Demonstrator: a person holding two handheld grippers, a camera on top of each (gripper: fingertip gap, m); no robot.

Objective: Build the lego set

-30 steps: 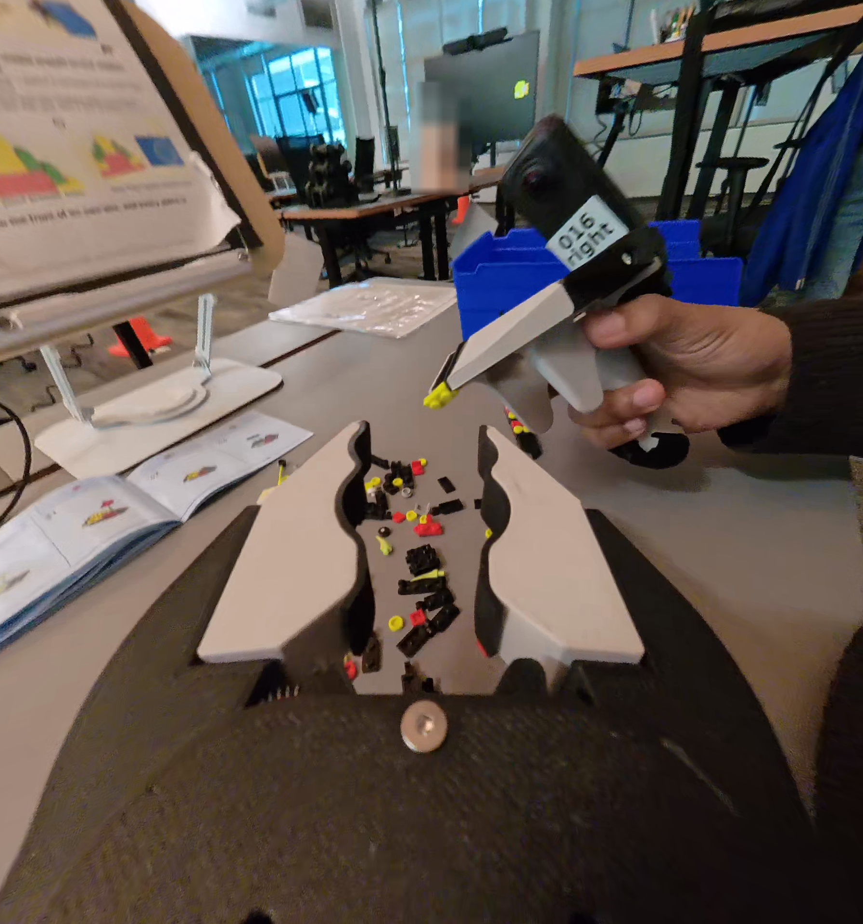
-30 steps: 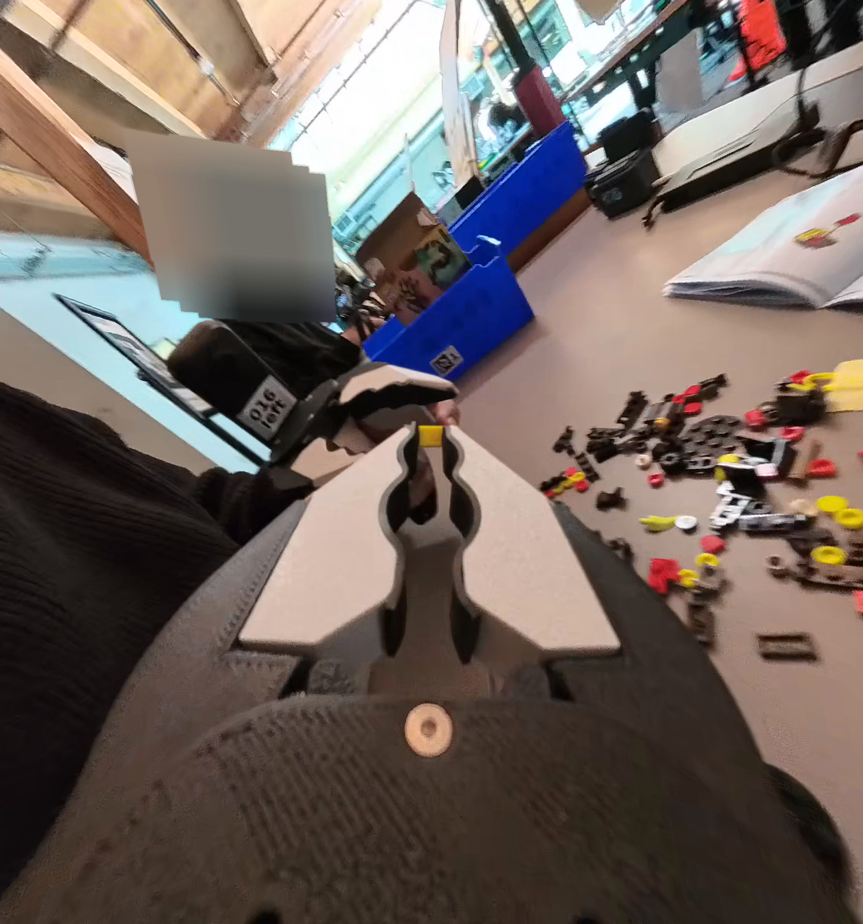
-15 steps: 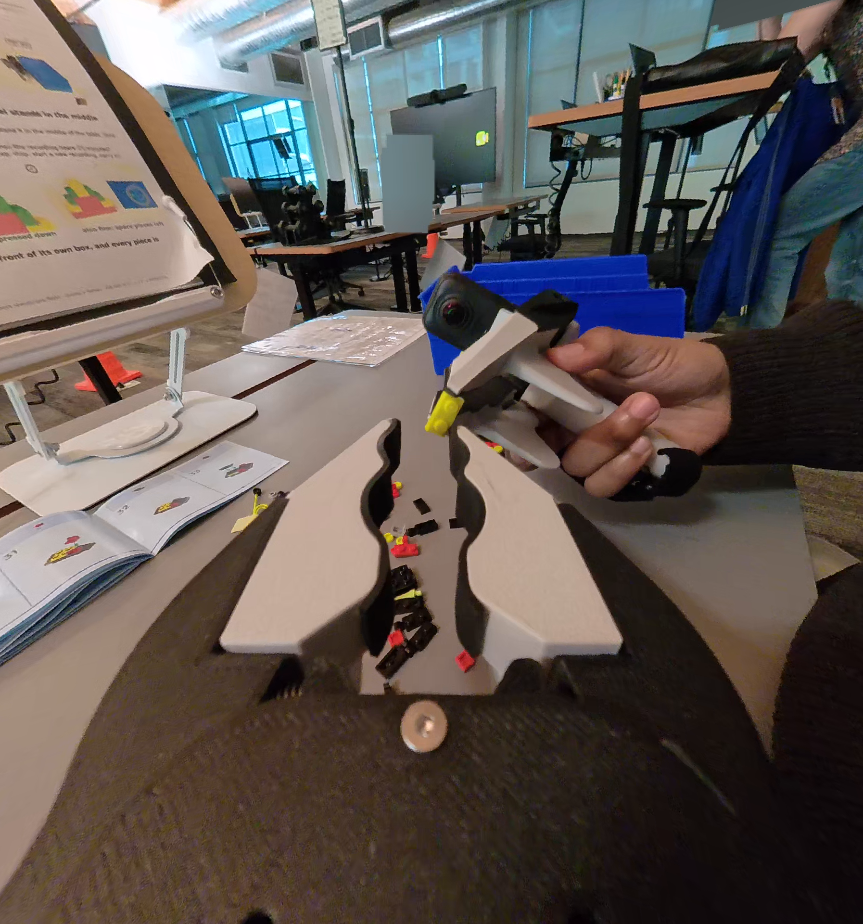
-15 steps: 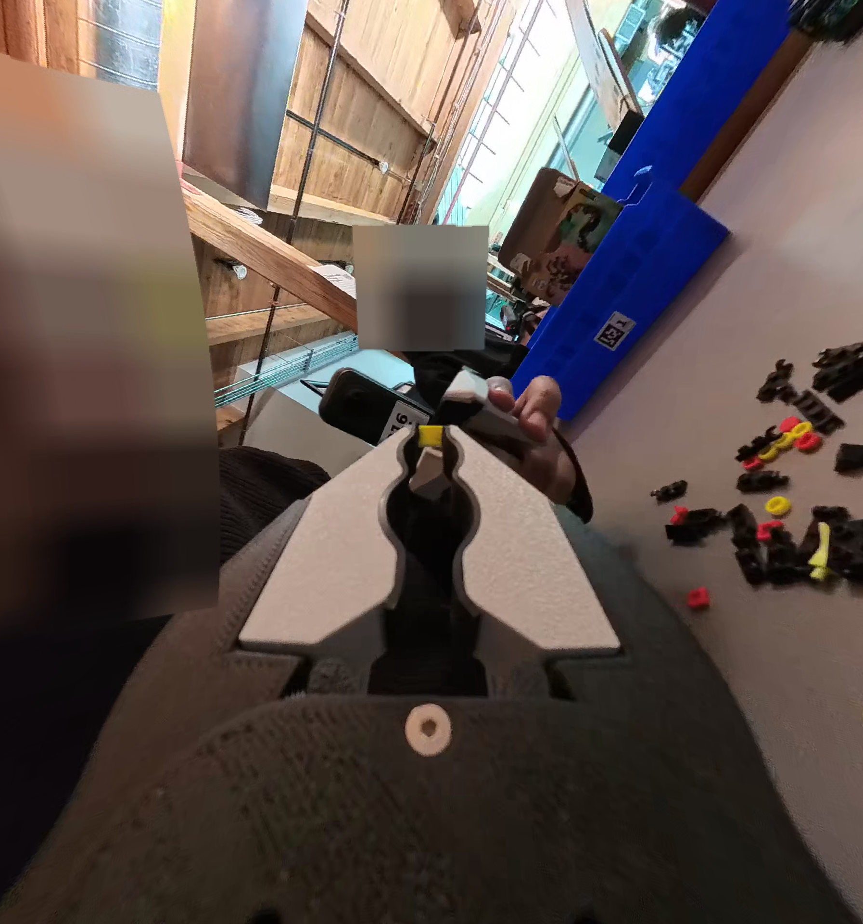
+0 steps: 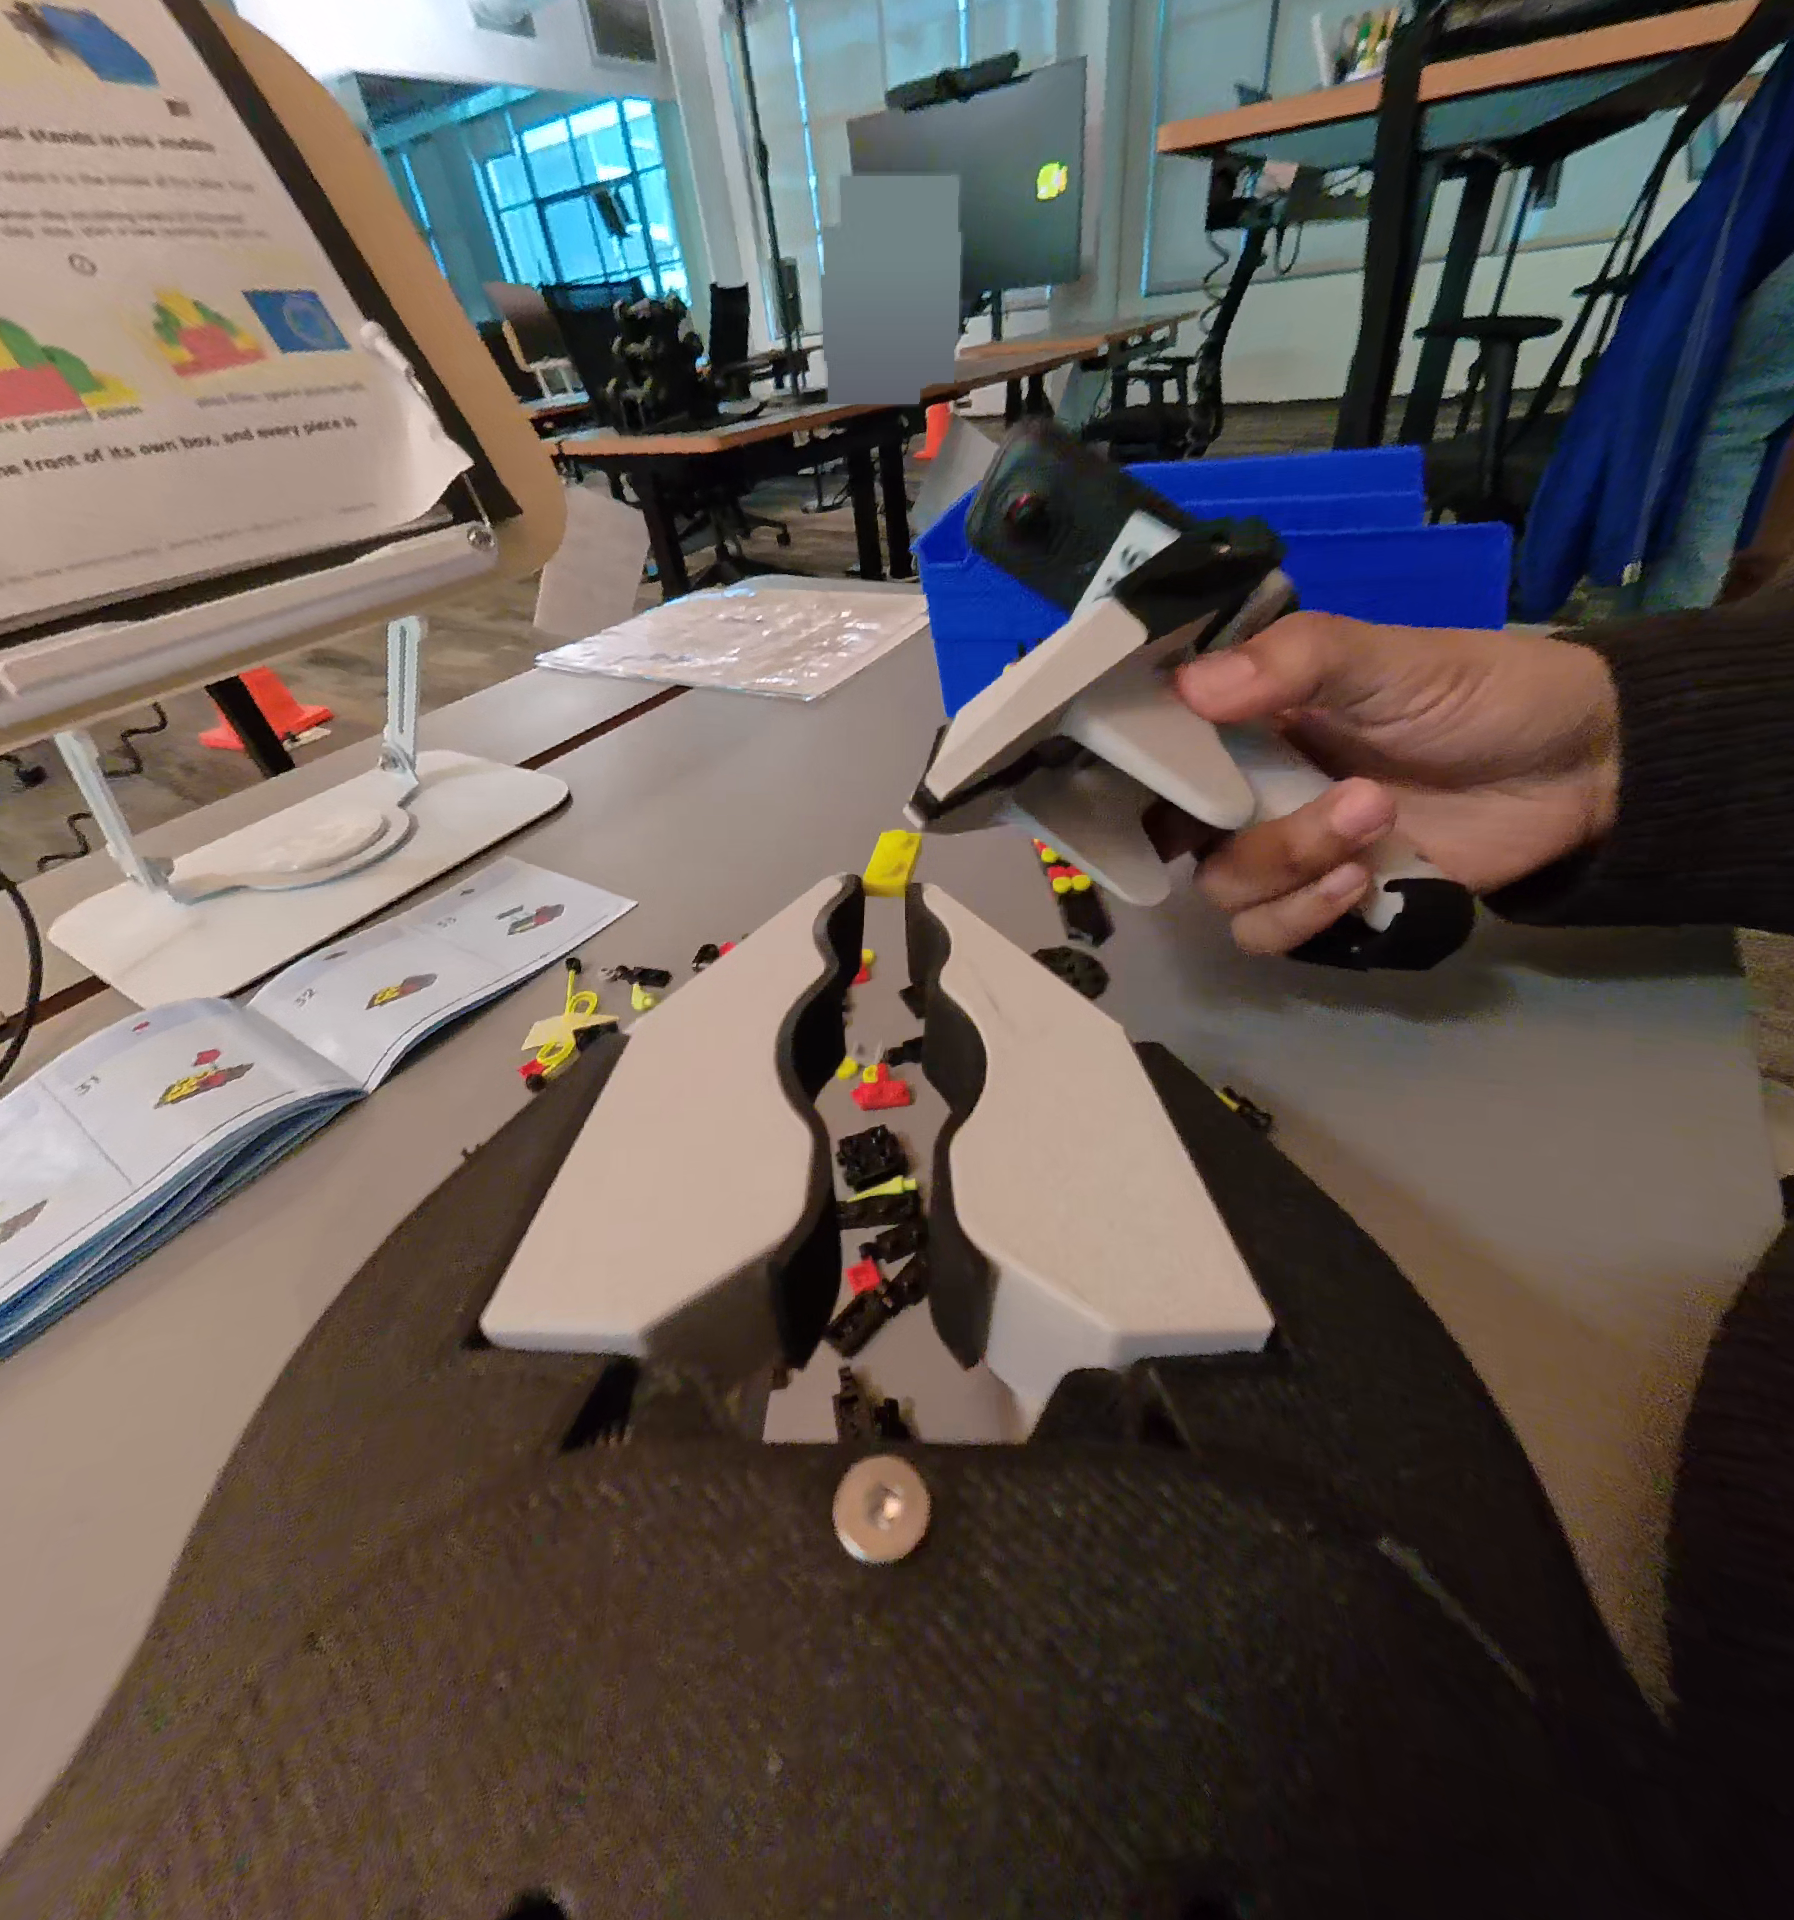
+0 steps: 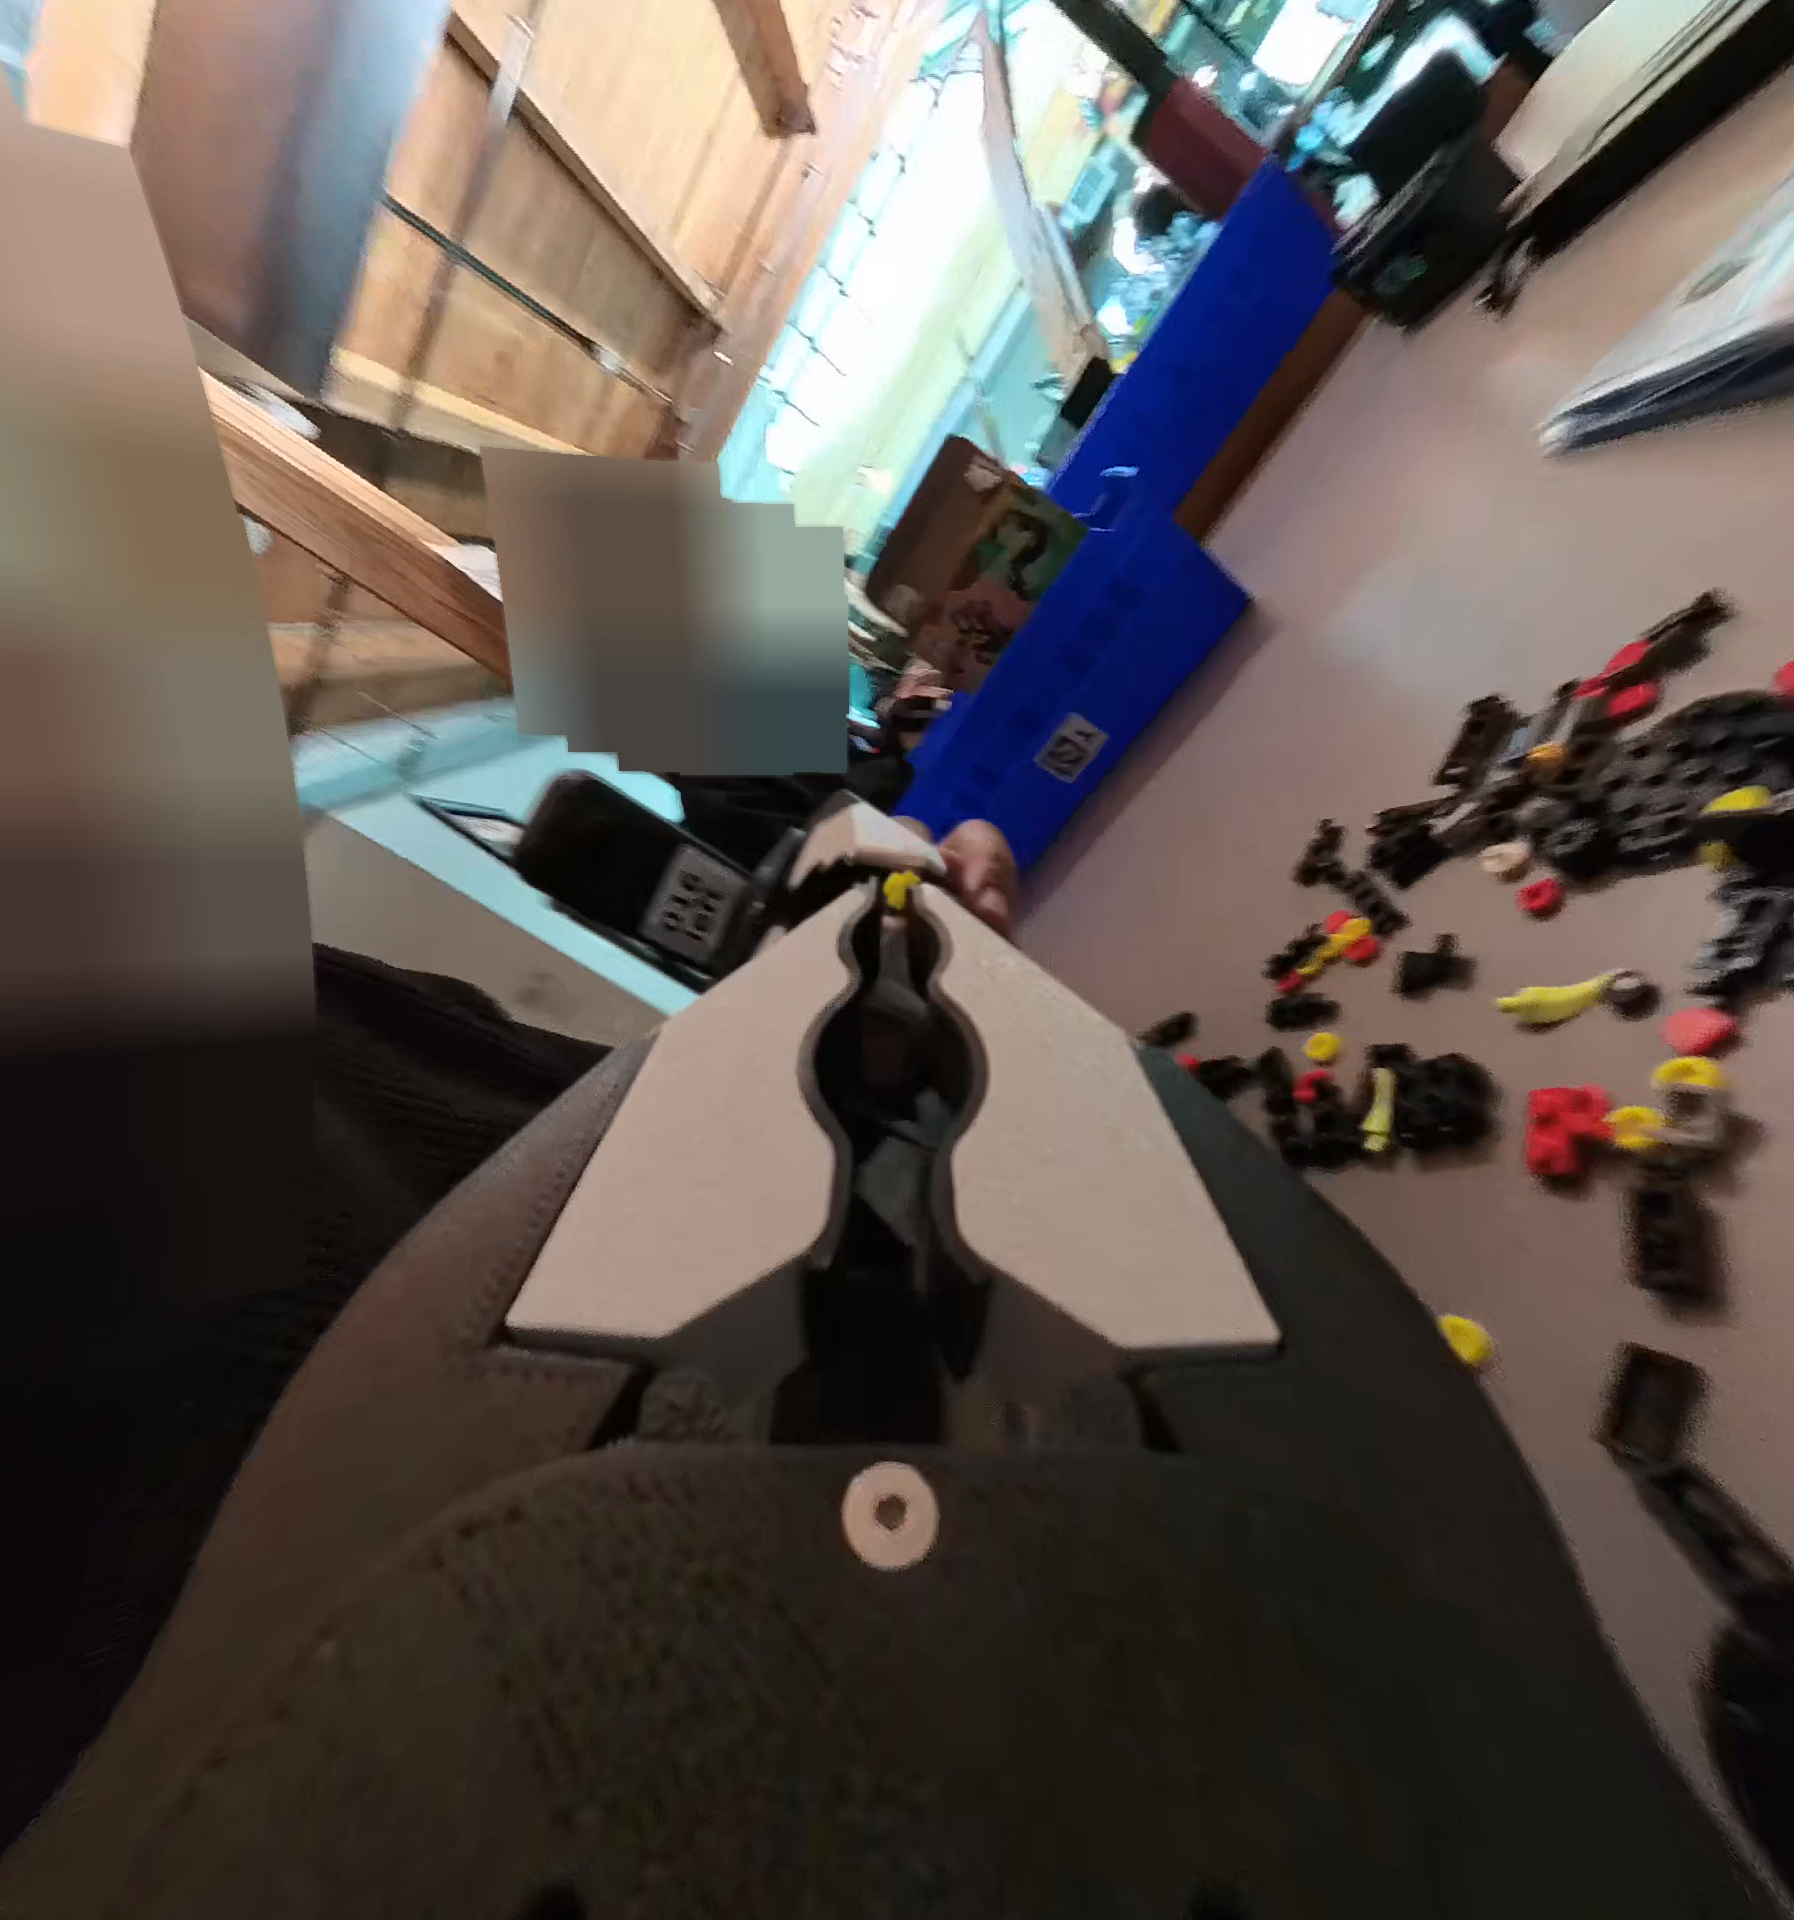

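Two-handed, holding a small yellow plastic lego brick (image 5: 891, 864) in the air above the grey worktop (image 5: 1392, 1091), over the scatter of loose black, red and yellow lego pieces (image 5: 877, 1153). Pinching it at the very tips of the right tool (image 6: 898, 904), jaws drawn almost together on it. Bracketing it from below with the left tool (image 5: 885, 909), tips narrowed to a slim gap on either side of the brick; not managing to tell whether actually gripping or only touching.

Judging the brick as feather-light, rigid and glossy: not bending or crushing, but liable to be squirting out or twisting under an off-centre squeeze. Favouring a hold across two flat opposite side walls, square to the pads, and leaving the studded top and hollow underside free for mating. Expecting a lost brick to be bouncing and vanishing among the loose pieces below. Advising against letting go with one tool before clamping firmly with the other.
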